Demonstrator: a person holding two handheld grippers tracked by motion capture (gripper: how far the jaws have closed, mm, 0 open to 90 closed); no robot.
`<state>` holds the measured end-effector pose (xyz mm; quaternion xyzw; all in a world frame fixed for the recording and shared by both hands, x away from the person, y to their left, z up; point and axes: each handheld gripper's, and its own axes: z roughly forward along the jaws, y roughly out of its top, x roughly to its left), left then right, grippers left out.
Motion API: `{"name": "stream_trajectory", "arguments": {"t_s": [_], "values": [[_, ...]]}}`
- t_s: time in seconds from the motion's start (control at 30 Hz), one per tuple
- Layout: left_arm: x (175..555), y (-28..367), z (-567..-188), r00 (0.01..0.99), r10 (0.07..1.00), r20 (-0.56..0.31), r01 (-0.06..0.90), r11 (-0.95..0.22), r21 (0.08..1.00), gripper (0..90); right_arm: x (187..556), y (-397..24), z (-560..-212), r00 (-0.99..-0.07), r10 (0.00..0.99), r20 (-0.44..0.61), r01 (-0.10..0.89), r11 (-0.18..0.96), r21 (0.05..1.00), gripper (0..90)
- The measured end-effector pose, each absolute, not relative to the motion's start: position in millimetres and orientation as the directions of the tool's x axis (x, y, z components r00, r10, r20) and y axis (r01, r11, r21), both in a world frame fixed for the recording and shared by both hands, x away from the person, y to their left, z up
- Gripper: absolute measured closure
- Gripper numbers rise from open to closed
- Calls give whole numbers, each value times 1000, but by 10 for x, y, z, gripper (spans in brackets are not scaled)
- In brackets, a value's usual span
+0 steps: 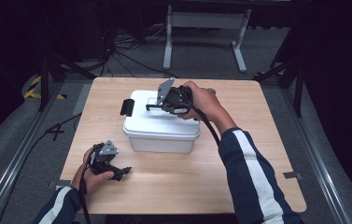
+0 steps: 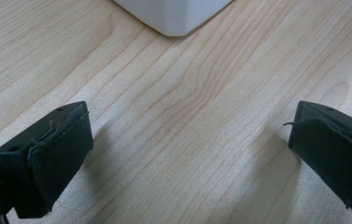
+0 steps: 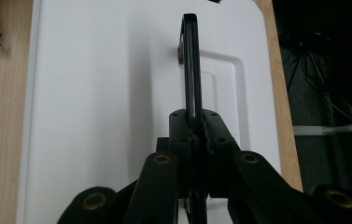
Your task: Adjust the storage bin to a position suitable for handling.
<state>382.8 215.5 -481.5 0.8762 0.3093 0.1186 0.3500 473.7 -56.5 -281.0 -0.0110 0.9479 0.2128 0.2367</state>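
A white lidded box stands in the middle of the wooden table. A thin black handle stands upright on its lid. My right gripper is over the lid and shut on that handle, its jaws pinching the lower part. A black latch hangs at the box's left end. My left gripper rests low at the table's front left, open with nothing between its pads. In the left gripper view, a corner of the box lies ahead, well apart from the left gripper.
The table's front edge runs just behind my left hand. Beyond the far edge, on the floor, stand a white metal frame and loose cables. Yellow-black tape marks the floor at the left. Bare wood lies right of the box.
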Motion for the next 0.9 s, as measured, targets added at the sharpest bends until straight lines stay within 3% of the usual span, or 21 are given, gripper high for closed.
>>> {"name": "stream_trajectory", "arguments": {"t_s": [0.9], "values": [[3828,2155,-4816,781,625,-10,459,-563,687,2,4565,-1117,-2485,-863,139,-486,-99,896,432,847]]}}
